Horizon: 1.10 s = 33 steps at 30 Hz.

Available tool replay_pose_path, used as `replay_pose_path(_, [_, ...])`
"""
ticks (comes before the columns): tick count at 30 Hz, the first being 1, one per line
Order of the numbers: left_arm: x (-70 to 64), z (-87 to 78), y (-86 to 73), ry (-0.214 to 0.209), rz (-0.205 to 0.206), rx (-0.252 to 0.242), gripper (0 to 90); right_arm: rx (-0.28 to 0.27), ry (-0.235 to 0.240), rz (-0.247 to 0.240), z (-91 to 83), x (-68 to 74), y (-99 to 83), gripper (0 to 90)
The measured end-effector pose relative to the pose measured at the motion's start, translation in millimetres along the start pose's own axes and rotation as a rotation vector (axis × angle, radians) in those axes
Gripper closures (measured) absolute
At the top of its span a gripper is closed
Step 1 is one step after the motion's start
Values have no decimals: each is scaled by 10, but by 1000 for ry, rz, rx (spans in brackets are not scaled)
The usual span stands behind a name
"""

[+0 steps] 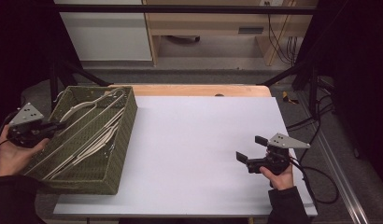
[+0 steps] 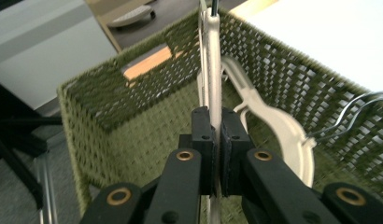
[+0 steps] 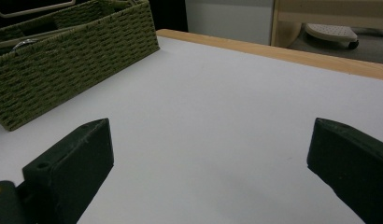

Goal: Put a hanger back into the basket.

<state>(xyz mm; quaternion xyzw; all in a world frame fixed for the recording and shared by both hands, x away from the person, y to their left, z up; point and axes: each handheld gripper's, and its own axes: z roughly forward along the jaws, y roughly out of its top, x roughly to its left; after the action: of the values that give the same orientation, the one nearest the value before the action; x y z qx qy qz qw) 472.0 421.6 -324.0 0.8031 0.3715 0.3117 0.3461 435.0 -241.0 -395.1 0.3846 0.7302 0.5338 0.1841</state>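
The left gripper (image 2: 216, 154) pinches a white hanger (image 2: 212, 70) inside the green basket (image 1: 122, 140) at the table's (image 1: 199, 140) left edge. The right gripper (image 1: 253, 150) hovers wide open near the right edge, over bare tabletop.

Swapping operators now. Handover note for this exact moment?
Left gripper: jaws shut on a cream hanger inside the green woven basket, at the table's left edge.
Right gripper: jaws open, holding nothing, over the bare white tabletop on the right.
Done: one hanger gripped; none out on the table.
Left: probably lift it out; several more hangers lie in the basket.
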Motion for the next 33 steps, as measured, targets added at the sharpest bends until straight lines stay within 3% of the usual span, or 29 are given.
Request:
replay_pose_path(10, [-59,289,-269,17,-22,38,866,1,1,3,8,7,-2,12])
replay_pose_path(16, [-99,391,-396,32,-7,78,864,0,3,4,9,10,-3,12])
replay_pose_path(24, [-166,418,-353,-48,3,156,841,0,6,3,10,18,-4,14])
replay_pose_path(29, [-249,446,-326,-102,40,226,787,-3,7,8,-3,20,2,14])
replay_pose_path(33, [-299,451,-331,-131,22,245,732,-4,7,3,3,22,3,14])
